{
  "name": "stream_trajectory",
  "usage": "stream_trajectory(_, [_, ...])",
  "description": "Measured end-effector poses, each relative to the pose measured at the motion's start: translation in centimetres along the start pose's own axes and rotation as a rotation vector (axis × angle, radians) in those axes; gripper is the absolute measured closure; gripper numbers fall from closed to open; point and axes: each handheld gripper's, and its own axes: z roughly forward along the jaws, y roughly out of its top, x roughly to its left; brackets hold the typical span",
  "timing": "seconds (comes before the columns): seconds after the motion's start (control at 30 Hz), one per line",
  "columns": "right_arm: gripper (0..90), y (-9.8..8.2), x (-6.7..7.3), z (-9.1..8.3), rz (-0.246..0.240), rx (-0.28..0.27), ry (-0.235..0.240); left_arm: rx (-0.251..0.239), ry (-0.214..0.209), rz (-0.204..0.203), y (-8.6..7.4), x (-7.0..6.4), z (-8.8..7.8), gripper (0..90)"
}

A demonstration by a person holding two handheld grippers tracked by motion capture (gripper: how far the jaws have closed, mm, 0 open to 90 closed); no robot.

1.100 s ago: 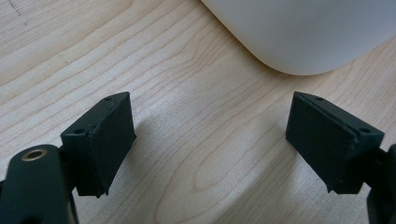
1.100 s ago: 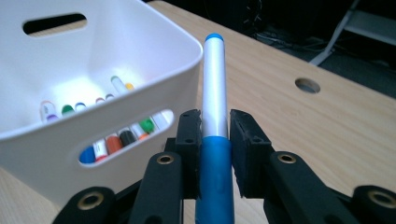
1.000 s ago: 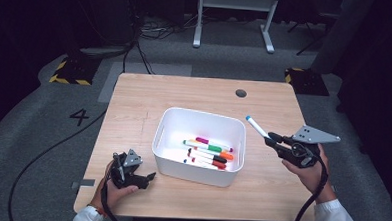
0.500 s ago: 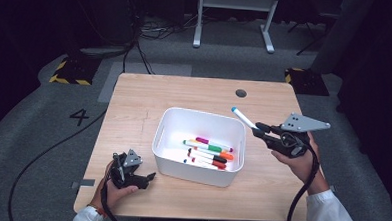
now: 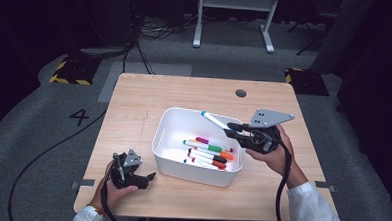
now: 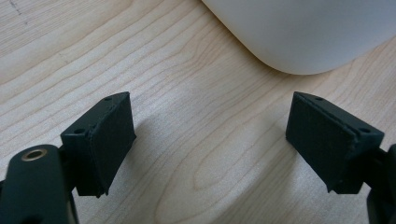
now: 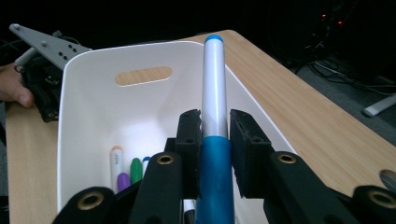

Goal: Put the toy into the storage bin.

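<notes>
Over the white plastic bin (image 5: 172, 154) our right tongs (image 5: 232, 126) clamp a blue-capped silver marker (image 5: 214, 120), not yet dropped among the coloured markers (image 5: 207, 153) already inside. Our left tongs (image 6: 208, 140) rest apart and empty on the wooden bench (image 5: 149, 98).

markers (image 5: 207, 153) in bin (image 5: 169, 120), bin on table (image 5: 185, 92)

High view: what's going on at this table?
A person is sorting markers into a white bin on a wooden table. The right claw is shut on a blue marker and holds it above the bin's far right corner, tip pointing over the bin. Several markers already lie inside. The left claw sits open on the table near the bin's front left corner, with nothing between its pads.
</notes>
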Motion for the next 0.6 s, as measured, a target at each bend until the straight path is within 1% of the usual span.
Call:
stream_trajectory(0.13, [74.6,0.4,0.6,1.5,-0.025,0.037,0.032,0.001,0.000,0.000,0.0,0.0,0.0,15.5])
stream_trajectory(0.23, [74.6,0.6,0.9,2.5,-0.027,0.067,0.061,0.000,0.000,0.000,0.0,0.0,0.0,15.5])
stream_trajectory(0.27, [74.6,0.6,0.9,2.8,-0.033,0.080,0.072,0.001,0.000,0.000,0.0,0.0,0.0,15.5])
stream_trajectory(0.33, [74.6,0.6,1.0,3.5,-0.028,0.104,0.110,0.000,0.000,0.000,0.0,0.0,0.0,15.5])
stream_trajectory(0.37, [74.6,0.6,1.0,3.8,-0.026,0.122,0.117,0.001,0.000,0.000,0.0,0.0,0.0,15.5])
stream_trajectory(0.47, [74.6,0.5,1.2,4.8,-0.045,0.169,0.129,0.000,0.000,0.000,0.0,0.0,0.0,15.5])
stream_trajectory(0.6, [74.6,0.2,1.7,5.4,-0.067,0.207,0.160,0.000,0.000,0.000,0.0,0.0,0.0,15.5])
